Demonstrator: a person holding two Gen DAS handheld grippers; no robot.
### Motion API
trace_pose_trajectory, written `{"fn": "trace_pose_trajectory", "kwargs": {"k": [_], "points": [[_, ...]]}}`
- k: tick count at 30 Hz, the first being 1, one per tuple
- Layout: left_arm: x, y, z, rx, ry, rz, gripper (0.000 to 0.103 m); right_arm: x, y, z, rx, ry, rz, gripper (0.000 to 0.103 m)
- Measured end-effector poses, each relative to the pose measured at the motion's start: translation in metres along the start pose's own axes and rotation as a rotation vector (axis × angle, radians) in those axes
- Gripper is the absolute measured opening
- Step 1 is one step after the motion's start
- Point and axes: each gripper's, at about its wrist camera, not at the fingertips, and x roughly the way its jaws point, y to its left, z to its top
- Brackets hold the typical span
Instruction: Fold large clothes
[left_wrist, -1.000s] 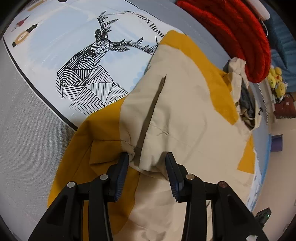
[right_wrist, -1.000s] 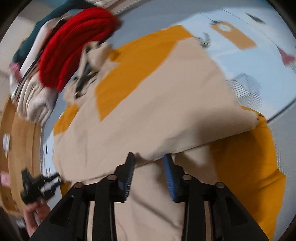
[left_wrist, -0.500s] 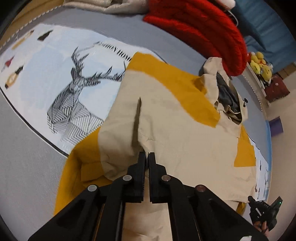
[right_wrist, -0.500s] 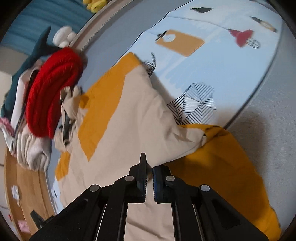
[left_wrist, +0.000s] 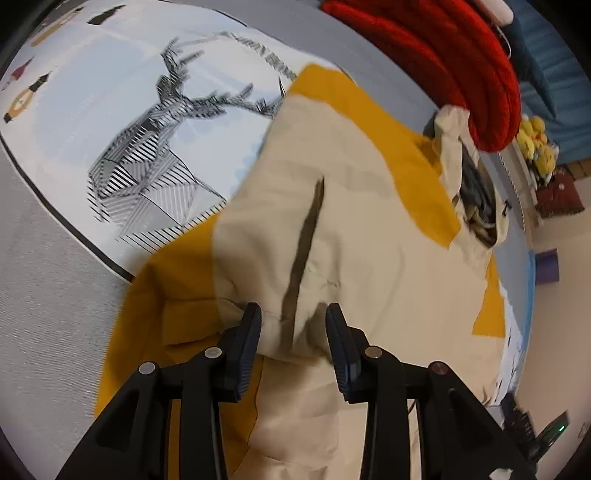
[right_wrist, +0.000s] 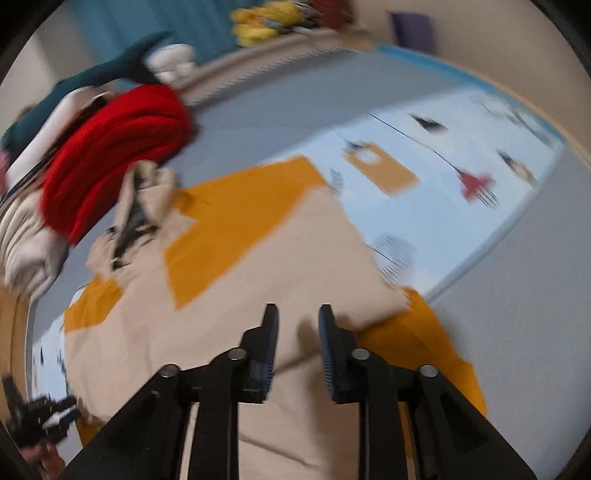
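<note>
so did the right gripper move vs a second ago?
Yes. The right gripper has lifted and tipped up: the red knit pile sits lower in its view and the far shelf now shows. Its jaws have just been opening, clear of the jacket.

Jacket, beige and mustard (left_wrist: 369, 229): 1; red knitted garment (left_wrist: 443, 55): 1; printed sheet with deer (left_wrist: 122, 122): 1; grippers: 2

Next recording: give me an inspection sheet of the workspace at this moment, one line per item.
Surface: grey bed under a pale blue deer-print sheet.
Job's things: beige and mustard hooded jacket spread flat, partly folded.
Clutter: red knitted garment, yellow plush toys.
Grippers: left tool and right tool have just been opening; both stand open over jacket fabric.
Cables: nothing seen.
Surroundings: teal curtain, blurred.
</note>
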Motion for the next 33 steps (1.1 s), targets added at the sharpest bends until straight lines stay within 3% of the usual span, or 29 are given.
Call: {"fn": "trace_pose_trajectory", "kwargs": {"k": [1,2,4,7,9,11,13,15,17,19,21,25,26,28,33], "points": [[0.002,-0.001,-0.001,0.007,0.000,-0.009,0.010,0.003,0.005,0.003,-0.021,0.001,0.026,0.029],[0.003,-0.002,-0.002,0.013,0.003,-0.019,0.000,0.009,0.006,0.004,-0.026,0.014,0.054,0.032],[-0.007,-0.008,-0.002,0.045,-0.038,-0.014,0.000,0.026,0.007,0.007,-0.030,0.086,0.137,0.035],[-0.029,-0.017,-0.001,0.082,-0.103,-0.014,0.000,0.052,-0.001,0.003,-0.023,0.196,0.153,0.035],[-0.031,-0.019,-0.002,0.099,-0.116,0.028,0.001,0.069,-0.015,-0.001,0.025,0.248,0.105,0.035],[-0.020,-0.016,-0.002,0.094,-0.071,0.078,0.001,0.084,-0.028,-0.009,0.061,0.306,0.027,0.034],[-0.020,-0.019,-0.003,0.118,-0.081,0.143,0.001,0.082,-0.030,-0.009,0.075,0.304,0.028,0.034],[-0.034,-0.035,-0.007,0.199,-0.171,0.203,0.001,0.073,-0.022,-0.007,0.050,0.288,-0.001,0.034],[-0.042,-0.053,-0.012,0.287,-0.229,0.185,0.002,0.057,-0.014,-0.004,0.032,0.220,0.003,0.034],[-0.034,-0.060,-0.017,0.323,-0.203,0.152,0.007,0.050,-0.001,-0.001,-0.027,0.177,0.022,0.034],[-0.009,-0.062,-0.021,0.345,-0.123,0.144,0.012,0.046,0.015,-0.002,-0.111,0.147,0.058,0.034],[0.036,-0.052,-0.028,0.365,0.000,0.258,0.016,0.063,0.017,-0.013,-0.157,0.240,0.066,0.035],[0.035,-0.053,-0.029,0.374,-0.011,0.261,0.016,0.075,0.013,-0.020,-0.158,0.298,0.031,0.035],[0.027,-0.059,-0.028,0.378,-0.031,0.263,0.016,0.085,0.009,-0.025,-0.164,0.334,-0.003,0.034],[-0.003,-0.076,-0.031,0.401,-0.135,0.227,0.021,0.066,0.022,-0.018,-0.223,0.262,0.000,0.034]]}}
